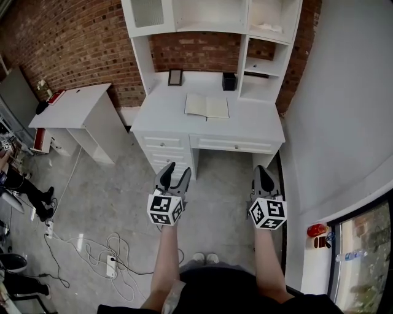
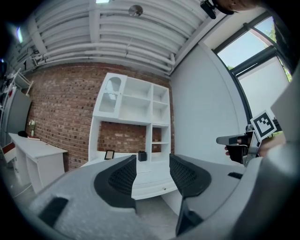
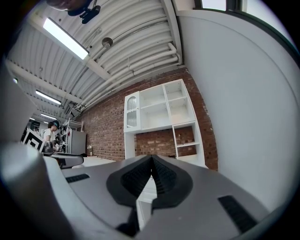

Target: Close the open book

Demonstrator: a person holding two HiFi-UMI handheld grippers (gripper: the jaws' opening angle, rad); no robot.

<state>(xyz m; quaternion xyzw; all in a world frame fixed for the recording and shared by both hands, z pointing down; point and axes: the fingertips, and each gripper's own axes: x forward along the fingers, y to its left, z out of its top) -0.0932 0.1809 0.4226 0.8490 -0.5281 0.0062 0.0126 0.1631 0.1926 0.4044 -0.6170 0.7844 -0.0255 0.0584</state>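
Note:
An open book [image 1: 207, 106] with pale pages lies flat on the white desk [image 1: 166, 113], a few steps in front of me. My left gripper [image 1: 178, 172] is held over the floor well short of the desk, jaws open with nothing between them; in the left gripper view [image 2: 153, 174] the desk shows through the gap. My right gripper [image 1: 264, 172] is level with it to the right, jaws shut and empty, the pads meeting in the right gripper view [image 3: 152, 174]. The book itself does not show in either gripper view.
On the desk stand a small picture frame [image 1: 175, 77] and a dark pen cup [image 1: 229, 81], under a white shelf hutch [image 1: 212, 18]. A second white table [image 1: 77, 110] is to the left. Cables and a power strip [image 1: 112, 265] lie on the floor. A grey wall [image 1: 344, 122] runs along the right.

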